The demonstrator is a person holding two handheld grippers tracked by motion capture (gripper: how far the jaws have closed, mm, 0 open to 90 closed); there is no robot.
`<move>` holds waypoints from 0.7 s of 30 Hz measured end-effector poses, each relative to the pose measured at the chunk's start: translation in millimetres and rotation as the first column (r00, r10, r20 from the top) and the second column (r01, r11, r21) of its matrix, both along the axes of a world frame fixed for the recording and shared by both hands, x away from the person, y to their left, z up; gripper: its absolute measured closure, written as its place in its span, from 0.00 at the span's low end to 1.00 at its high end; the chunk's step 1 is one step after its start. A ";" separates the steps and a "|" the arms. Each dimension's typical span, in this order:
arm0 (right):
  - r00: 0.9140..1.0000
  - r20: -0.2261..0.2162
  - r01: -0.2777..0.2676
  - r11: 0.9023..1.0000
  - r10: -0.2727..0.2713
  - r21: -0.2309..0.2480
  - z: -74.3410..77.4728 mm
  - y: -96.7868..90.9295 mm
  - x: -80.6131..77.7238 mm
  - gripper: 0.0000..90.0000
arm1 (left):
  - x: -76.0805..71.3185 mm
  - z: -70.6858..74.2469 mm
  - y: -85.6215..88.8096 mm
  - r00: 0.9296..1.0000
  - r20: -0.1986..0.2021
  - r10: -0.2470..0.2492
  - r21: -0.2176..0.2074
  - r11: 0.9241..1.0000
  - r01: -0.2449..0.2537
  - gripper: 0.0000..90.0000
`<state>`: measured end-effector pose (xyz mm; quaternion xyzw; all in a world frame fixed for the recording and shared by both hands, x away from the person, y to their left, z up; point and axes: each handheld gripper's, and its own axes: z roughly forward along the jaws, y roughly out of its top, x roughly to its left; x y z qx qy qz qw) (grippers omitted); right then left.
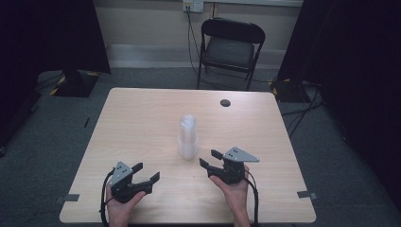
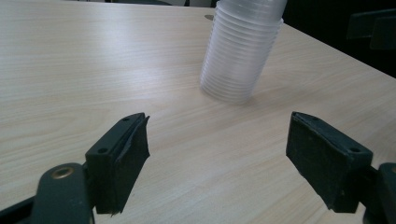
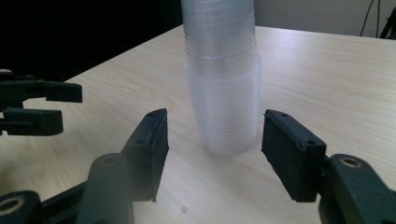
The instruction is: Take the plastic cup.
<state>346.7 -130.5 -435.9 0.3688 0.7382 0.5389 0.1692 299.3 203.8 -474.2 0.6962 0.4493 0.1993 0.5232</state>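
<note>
Your two hands came in from the bottom edge of the high view, and each one held a gripper above the light wooden table. Your left gripper was near the front edge with its fingers wide apart and nothing between them. Your right gripper pointed to the stack of clear plastic cups, which stood upright near the middle of the table, just beside the tips of this gripper. A black folding chair stood behind the table. Along the left gripper view, the two black pads were far from each other over bare wood, and the stack of cups stood ahead, well apart from them. Along the right gripper view, the pads were also apart, one on each side of the stack of cups, and a small gap remained on both sides, so they did not press on it. Your left gripper was visible at the left edge.
</note>
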 end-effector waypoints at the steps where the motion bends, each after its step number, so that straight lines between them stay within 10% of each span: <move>1: 1.000 0.005 0.000 1.000 0.000 0.001 1.1 1.0 1.1 0.44 | 0.4 0.3 -0.4 1.000 0.000 -0.004 0.004 1.000 0.004 0.23; 21: 0.999 0.037 -0.038 0.999 0.037 0.018 23.5 13.0 20.2 0.29 | 2.6 1.1 -8.3 0.999 -0.004 -0.032 -0.003 0.999 0.032 0.25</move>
